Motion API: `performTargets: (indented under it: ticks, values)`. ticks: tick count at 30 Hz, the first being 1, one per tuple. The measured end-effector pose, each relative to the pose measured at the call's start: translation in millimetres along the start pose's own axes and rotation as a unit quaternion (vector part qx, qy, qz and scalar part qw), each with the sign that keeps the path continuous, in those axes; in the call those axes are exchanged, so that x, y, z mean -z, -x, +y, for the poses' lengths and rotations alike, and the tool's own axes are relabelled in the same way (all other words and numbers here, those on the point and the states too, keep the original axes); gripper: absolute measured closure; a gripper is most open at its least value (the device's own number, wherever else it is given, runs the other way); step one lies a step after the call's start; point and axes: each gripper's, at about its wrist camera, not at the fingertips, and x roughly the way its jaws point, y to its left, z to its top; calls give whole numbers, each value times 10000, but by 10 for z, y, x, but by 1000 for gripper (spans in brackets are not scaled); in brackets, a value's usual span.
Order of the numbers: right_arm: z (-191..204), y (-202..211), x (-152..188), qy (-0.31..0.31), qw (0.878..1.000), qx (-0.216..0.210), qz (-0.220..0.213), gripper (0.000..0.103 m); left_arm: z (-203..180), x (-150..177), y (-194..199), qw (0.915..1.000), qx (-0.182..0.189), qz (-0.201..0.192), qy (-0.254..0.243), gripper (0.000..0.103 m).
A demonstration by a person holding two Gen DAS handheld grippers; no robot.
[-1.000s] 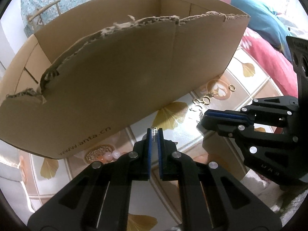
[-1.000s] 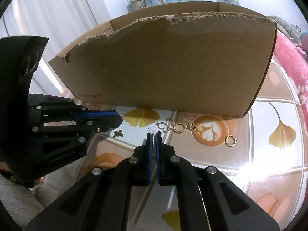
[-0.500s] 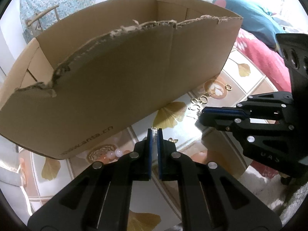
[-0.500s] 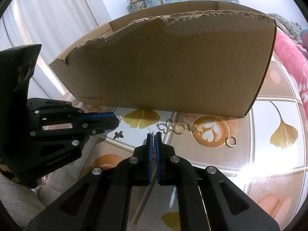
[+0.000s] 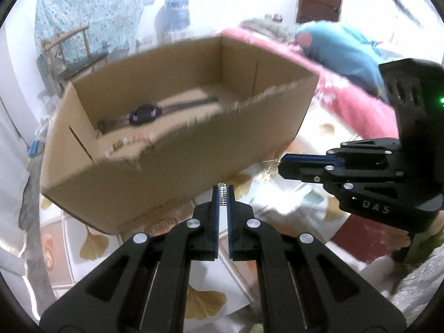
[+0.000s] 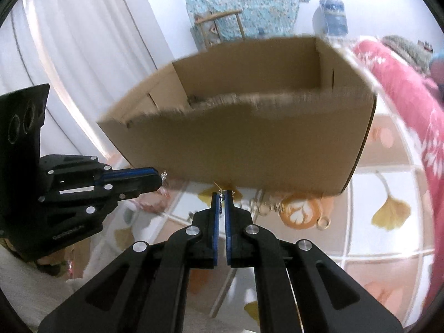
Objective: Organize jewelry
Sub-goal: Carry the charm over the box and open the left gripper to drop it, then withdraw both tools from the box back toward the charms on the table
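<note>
A torn brown cardboard box [image 5: 177,144] stands on the patterned table; it also shows in the right wrist view [image 6: 249,144]. Inside it lie a dark watch [image 5: 144,114] and a bead string [image 5: 125,142]. My left gripper [image 5: 223,194] is shut on a small silver earring [image 5: 222,193], held in front of the box. My right gripper [image 6: 221,198] is shut on a small gold-and-silver earring [image 6: 220,194]. Gold rings and charms [image 6: 266,208] lie on the table by the box's front, with one gold ring [image 6: 323,223] to their right.
The table [image 6: 388,244] has ginkgo-leaf and latte prints. A red blanket [image 6: 402,88] lies right of the box. A chair [image 5: 69,52] stands behind it. Each gripper appears in the other's view, side by side.
Both grippers have risen, still shut on their earrings, so the inside of the box now shows. The view is blurred by motion.
</note>
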Motion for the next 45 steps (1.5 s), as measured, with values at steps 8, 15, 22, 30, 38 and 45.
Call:
performTargets:
  ticks: [8,15,22,30,38,45]
  values:
    - [183,474,-583,560,9951,-497,-643,99,163,-487,528,9951,328,-927,-77,99]
    - [-19,2,-1422,719,9944,-743,221,99,585,-1075,77,9969,662,-359,237,99]
    - [-419,-1083,-1770,-35,9745,-727,2122,99,1128,-1378,-909,9800,1102,1161,1186,99]
    - [-544,-1422,-1711,-111,9649,-298,2607,99,1246,-1343,-1300,9644,1238,1800,1487,99]
    - [-532,-1394,-1761,-17,9693,-210,2452,95,1287,-1335,-1368,9647,1084,1853,1526,98]
    - [-500,-1091,-1875,50,9804,-181,1960,78,1259,-1408,-1083,9774,869,1412,1314,88]
